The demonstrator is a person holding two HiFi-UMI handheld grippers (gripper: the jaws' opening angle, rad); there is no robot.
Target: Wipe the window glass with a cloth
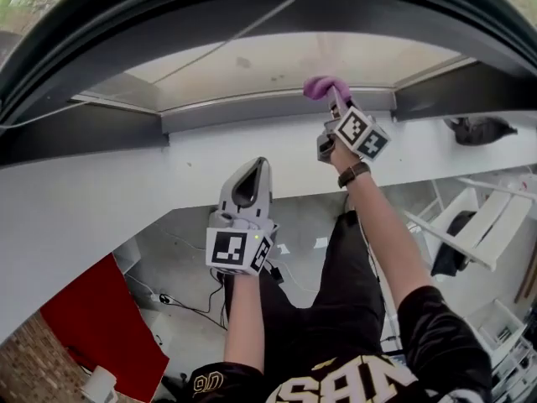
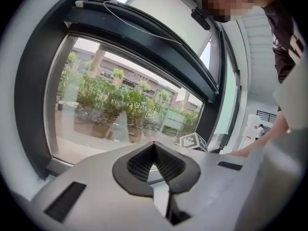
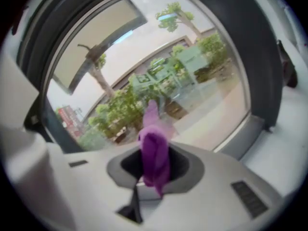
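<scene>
Right gripper (image 1: 334, 101), jaws clenched on the cloth (image 3: 154, 154), is at the glass (image 3: 202, 88) bottom edge, left gripper (image 1: 250, 179) closed empty; better press evenly, overlapping strokes.

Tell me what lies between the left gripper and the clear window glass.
In the head view, only a white ledge and the grey lower window frame separate the left gripper from the window glass.

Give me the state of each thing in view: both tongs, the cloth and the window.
Left tongs: shut, empty, held low and back from the window.
Right tongs: shut on the cloth, raised to the lower edge of the glass.
Cloth: purple, bunched, pinched upright; contact with the glass unclear.
Window glass: closed in its frame, see-through, faintly hazy.
</scene>
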